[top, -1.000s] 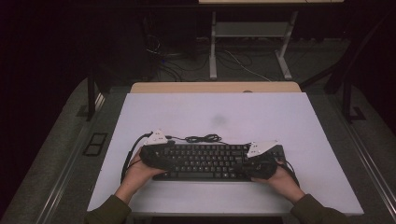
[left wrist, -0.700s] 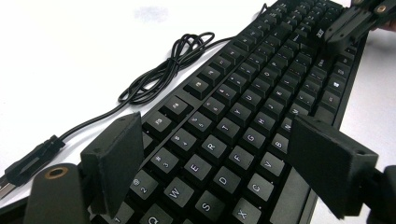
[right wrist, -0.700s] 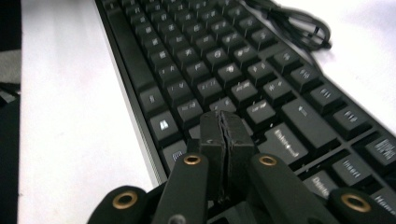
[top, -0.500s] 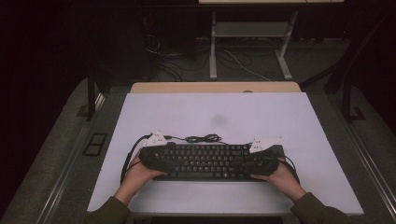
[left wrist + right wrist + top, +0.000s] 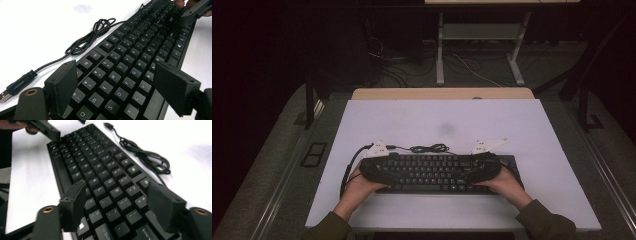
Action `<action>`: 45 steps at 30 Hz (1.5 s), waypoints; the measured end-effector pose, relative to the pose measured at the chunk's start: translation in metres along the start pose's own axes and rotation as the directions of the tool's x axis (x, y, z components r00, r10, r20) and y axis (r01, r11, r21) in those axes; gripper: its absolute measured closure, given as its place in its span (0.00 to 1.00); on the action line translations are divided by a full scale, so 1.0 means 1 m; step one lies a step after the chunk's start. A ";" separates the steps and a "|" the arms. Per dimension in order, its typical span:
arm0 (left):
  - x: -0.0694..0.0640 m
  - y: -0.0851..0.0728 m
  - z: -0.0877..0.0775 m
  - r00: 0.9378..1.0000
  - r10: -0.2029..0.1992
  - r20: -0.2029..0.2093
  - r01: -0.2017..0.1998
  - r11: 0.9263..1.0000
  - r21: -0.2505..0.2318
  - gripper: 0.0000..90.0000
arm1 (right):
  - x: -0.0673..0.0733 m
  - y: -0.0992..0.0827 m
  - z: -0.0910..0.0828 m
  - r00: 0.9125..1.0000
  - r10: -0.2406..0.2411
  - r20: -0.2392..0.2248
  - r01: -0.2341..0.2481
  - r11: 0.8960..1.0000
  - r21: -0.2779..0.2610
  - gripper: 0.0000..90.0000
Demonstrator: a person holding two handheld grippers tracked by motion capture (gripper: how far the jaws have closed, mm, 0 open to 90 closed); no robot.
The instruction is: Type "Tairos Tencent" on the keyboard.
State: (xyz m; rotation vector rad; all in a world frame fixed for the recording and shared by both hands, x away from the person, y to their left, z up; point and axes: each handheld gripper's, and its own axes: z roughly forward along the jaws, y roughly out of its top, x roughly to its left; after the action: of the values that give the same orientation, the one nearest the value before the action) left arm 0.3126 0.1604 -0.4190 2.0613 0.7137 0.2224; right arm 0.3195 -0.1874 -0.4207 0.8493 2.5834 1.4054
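A black keyboard (image 5: pixel 432 172) lies flat near the front edge of the white table (image 5: pixel 442 120). Its black cable (image 5: pixel 429 148) is coiled just behind it, the USB plug (image 5: pixel 17 85) loose on the table. My left gripper (image 5: pixel 379 167) hovers over the keyboard's left end, jaws open above the keys (image 5: pixel 115 72). My right gripper (image 5: pixel 482 170) hovers over the right end. Its jaws have just been opening and stand apart above the keys (image 5: pixel 116 188), with nothing gripped. Each gripper view shows the other gripper at the keyboard's far end (image 5: pixel 195 10) (image 5: pixel 42 128).
A wooden strip (image 5: pixel 442 93) borders the table's back edge. Behind it stand a desk frame (image 5: pixel 477 45) and floor cables (image 5: pixel 412 70) in the dark. White table surface stretches behind the cable (image 5: pixel 142 155) and to both sides of the keyboard.
The right gripper has shifted slightly inward and away from the person over the keyboard's right end. The left gripper and the keyboard have stayed in place.
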 end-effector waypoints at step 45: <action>0.008 -0.003 0.009 1.000 -0.007 -0.022 0.009 0.998 0.064 0.99 | -0.005 0.005 0.006 1.000 0.002 0.016 -0.001 0.999 -0.032 0.28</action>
State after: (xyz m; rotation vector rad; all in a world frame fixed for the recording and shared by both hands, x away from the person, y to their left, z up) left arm 0.3216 0.1595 -0.4278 2.1197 0.7512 0.2199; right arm 0.3278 -0.1828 -0.4210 0.8546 2.5422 1.4304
